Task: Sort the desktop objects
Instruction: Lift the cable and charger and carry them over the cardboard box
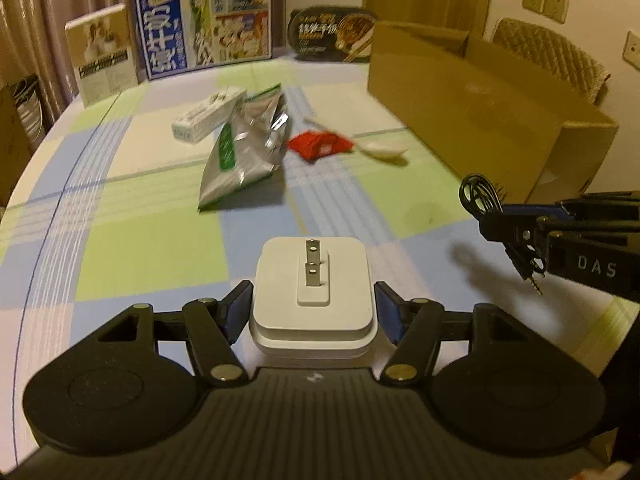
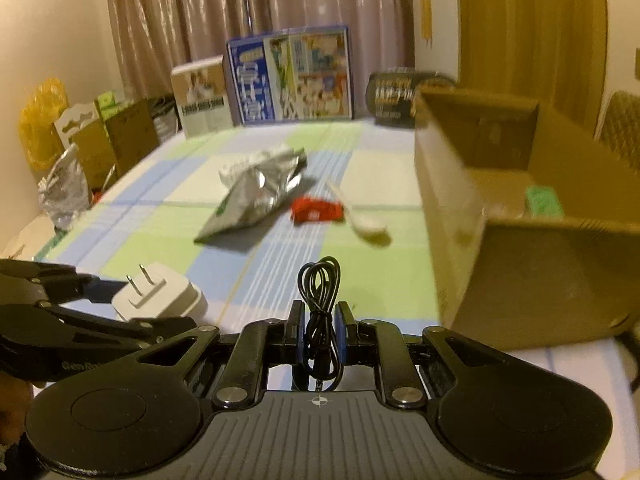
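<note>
Right wrist view: right claw (image 2: 320, 328) is pinching the coiled cable (image 2: 320, 304) near the cardboard box (image 2: 520, 264), left claw (image 1: 314, 308) is straddling the charger (image 1: 314, 292), loosely, possibly slipping.

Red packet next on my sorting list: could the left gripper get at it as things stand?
Probably not yet: the left gripper is shut on the white charger. The path to the red packet looks free.

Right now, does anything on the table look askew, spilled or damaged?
The silver snack bag is torn open and crumpled, slumped against the white box. A red wrapper and a white spoon lie loose beside it. Nothing looks spilled.
</note>
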A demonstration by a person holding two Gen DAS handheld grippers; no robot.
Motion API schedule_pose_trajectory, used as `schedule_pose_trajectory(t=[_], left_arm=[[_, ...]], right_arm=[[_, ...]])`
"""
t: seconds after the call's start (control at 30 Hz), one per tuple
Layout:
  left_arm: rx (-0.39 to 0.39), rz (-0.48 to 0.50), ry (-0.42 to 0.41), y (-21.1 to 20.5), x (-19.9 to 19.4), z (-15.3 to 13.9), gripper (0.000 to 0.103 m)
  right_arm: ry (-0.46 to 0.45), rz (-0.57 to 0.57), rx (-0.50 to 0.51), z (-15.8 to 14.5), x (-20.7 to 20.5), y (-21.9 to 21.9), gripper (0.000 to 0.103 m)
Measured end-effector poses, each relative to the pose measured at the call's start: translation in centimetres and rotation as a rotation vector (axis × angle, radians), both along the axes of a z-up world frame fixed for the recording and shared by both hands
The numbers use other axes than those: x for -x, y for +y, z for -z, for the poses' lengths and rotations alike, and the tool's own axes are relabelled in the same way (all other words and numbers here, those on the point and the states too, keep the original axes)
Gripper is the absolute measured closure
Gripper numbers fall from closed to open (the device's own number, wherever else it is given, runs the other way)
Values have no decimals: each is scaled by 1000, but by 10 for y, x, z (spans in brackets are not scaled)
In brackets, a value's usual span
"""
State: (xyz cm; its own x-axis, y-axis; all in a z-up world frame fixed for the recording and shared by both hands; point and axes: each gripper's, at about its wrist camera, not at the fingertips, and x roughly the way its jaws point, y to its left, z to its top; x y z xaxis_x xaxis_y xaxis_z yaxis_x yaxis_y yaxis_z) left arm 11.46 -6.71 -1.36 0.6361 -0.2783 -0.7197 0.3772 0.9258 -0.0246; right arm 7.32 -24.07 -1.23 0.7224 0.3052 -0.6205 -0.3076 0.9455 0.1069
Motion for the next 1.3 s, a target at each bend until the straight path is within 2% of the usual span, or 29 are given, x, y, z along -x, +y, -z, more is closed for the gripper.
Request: schedule_pose_trajectory(t=[0.3, 0.53, 0.93, 1.3], left_arm=[[49, 52, -89, -33, 0, -48, 43], [81, 123, -149, -77, -5, -81, 43], [109, 203, -165, -150, -28, -107, 43], [101, 238, -158, -188, -45, -105, 43]], right_arm=[[-97, 76, -14, -56, -4, -40, 91], [-136, 145, -2, -82, -20, -85, 91], [-123, 208, -23, -94, -53, -148, 91], [-112, 213, -13, -87, -71, -171, 91]])
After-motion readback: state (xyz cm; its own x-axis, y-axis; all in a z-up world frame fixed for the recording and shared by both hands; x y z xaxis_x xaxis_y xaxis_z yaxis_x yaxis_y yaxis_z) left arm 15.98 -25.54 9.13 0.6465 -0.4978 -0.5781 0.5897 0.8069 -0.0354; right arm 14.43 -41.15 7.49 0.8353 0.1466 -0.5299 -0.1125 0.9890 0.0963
